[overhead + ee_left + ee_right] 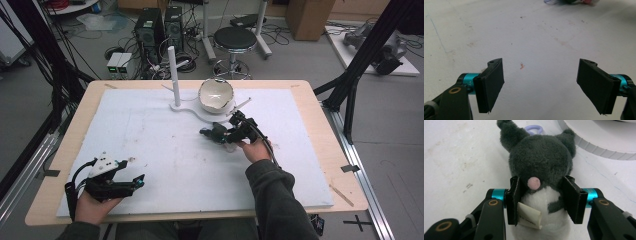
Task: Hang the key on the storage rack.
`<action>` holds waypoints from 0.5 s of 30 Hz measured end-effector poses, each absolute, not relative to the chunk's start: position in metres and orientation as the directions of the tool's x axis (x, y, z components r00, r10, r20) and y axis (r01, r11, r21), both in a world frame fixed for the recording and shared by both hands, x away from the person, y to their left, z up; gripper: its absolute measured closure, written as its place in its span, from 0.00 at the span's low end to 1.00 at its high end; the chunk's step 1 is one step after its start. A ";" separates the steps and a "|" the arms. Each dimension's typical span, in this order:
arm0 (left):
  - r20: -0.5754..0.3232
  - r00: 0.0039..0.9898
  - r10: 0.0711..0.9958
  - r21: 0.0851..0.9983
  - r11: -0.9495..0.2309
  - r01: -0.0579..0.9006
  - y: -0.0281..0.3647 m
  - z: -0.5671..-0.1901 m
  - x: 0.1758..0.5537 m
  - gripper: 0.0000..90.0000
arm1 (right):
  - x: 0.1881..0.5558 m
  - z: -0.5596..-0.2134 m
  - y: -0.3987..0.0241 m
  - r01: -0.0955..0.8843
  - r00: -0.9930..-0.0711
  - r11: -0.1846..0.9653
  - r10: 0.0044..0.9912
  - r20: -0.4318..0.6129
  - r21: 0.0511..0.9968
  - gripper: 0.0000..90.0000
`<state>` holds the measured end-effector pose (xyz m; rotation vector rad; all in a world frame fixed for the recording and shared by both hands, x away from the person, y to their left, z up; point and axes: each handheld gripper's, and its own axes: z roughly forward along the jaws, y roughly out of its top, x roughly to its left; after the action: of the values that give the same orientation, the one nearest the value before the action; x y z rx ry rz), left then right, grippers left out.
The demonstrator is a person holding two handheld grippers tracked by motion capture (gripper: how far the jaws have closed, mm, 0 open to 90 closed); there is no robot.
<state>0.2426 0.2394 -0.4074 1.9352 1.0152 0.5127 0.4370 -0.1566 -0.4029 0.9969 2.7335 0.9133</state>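
Observation:
A dark grey plush toy [212, 133] with a white belly lies on the white board [175, 165], just in front of the bowl stand. My right gripper [226, 135] is shut on it. In the right gripper view both pads press into the plush toy [541, 155] at its sides, with my right gripper [543, 196] around the pink tail spot and a paper tag. A purple loop [534, 129] sticks out beyond its ears. My left gripper [136, 182] rests at the board's near left, and the left gripper [541, 82] stands open over bare board.
A white bowl [216, 95] sits tilted on a white stand base [186, 108] with an upright post [173, 75] at the board's far middle. The ridged rim of the base [599, 148] lies just beyond the toy. A stool [235, 40] and computers [150, 30] stand behind the table.

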 end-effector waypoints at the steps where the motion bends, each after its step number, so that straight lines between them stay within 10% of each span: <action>1: -0.032 0.582 0.813 0.842 -0.292 0.454 0.240 -0.407 0.243 0.25 | 0.437 -0.402 -0.157 0.551 -0.785 0.607 0.610 0.108 0.572 0.59; 15: -0.034 0.582 0.812 0.843 -0.289 0.453 0.239 -0.407 0.242 0.25 | 0.432 -0.390 -0.165 0.525 -0.797 0.581 0.593 0.120 0.622 0.60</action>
<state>0.2423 0.2394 -0.4069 1.9314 1.0150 0.5142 0.4318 -0.1646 -0.3904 0.9586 2.7019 1.0122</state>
